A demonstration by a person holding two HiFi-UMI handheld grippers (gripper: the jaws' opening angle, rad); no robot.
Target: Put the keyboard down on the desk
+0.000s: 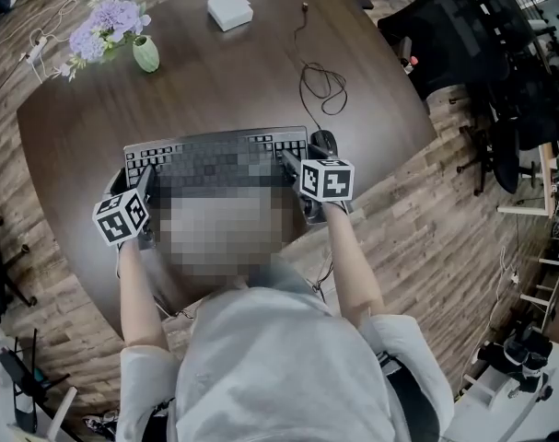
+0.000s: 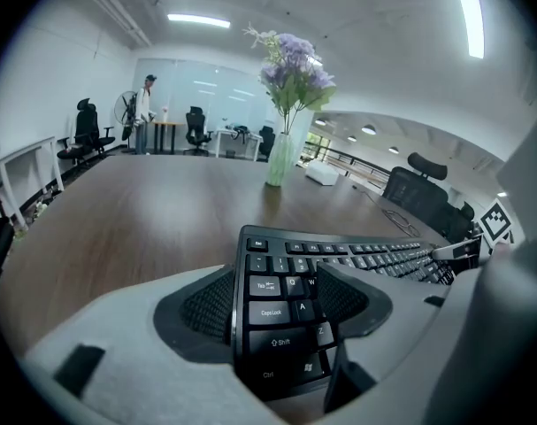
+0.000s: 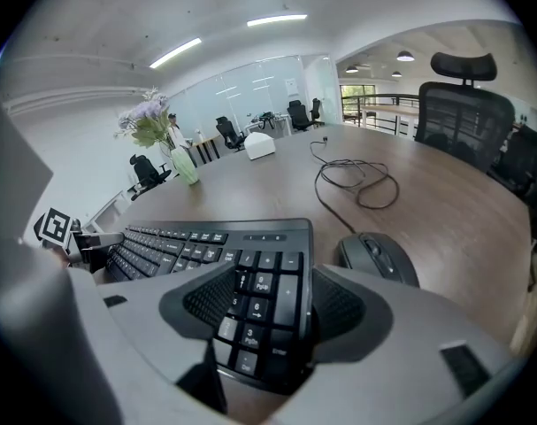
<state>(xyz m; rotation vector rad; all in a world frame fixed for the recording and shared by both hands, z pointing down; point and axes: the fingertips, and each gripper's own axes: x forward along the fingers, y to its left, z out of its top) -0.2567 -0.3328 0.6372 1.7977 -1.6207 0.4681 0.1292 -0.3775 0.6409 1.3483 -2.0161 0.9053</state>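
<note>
A black keyboard lies level at the near edge of the round dark wooden desk; I cannot tell whether it touches the wood. My left gripper is shut on its left end, with the jaws across the Caps Lock and Shift keys. My right gripper is shut on the number-pad end. The left gripper view shows the keyboard running off to the right, and the right gripper view shows the keyboard running off to the left. A mosaic patch hides its near edge in the head view.
A black mouse sits just right of the keyboard, its cable looped behind. Farther back stand a green vase of purple flowers and a white box. A black office chair stands beyond the desk's right edge.
</note>
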